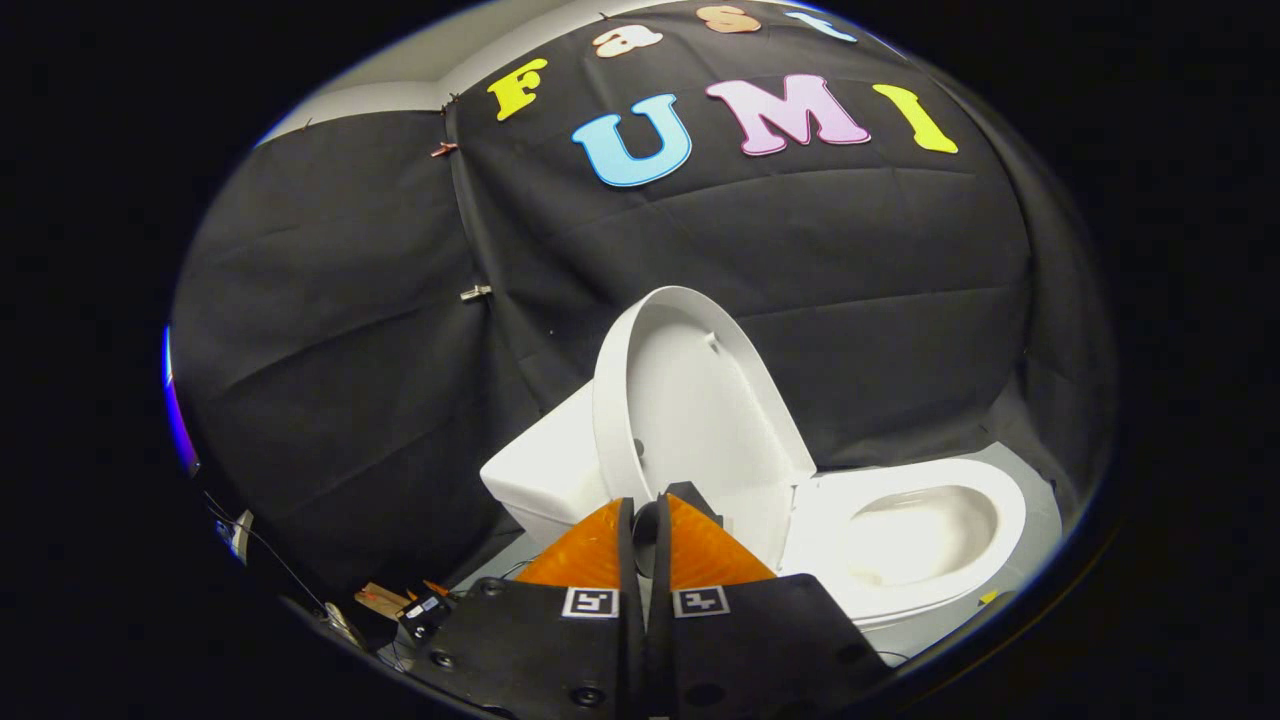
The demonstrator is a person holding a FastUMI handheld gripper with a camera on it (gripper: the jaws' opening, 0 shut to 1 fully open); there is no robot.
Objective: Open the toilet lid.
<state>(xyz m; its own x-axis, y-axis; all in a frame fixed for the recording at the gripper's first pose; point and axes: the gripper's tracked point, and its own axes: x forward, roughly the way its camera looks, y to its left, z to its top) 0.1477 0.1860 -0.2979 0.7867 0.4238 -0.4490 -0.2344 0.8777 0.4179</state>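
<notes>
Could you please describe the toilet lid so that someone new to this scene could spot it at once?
Find the white toilet against the black cloth wall. The lid stands raised just beyond the closed fingers, between the tank and the open bowl. It is the only tall oval shell, hollow side facing the bowl.

Claw with fingers drawn nearly together, only a thin slit between them, nothing clearly pinched. Just ahead of the fingertips: toilet lid, raised upright, inner face showing, leaning back against the white tank. Lower edge of the lid right at the fingertips; contact impossible to judge. Beside the lid, seat ring lying flat around the open bowl. Black cloth wall behind. Small clutter and wires on the floor beside the fingers.
</notes>
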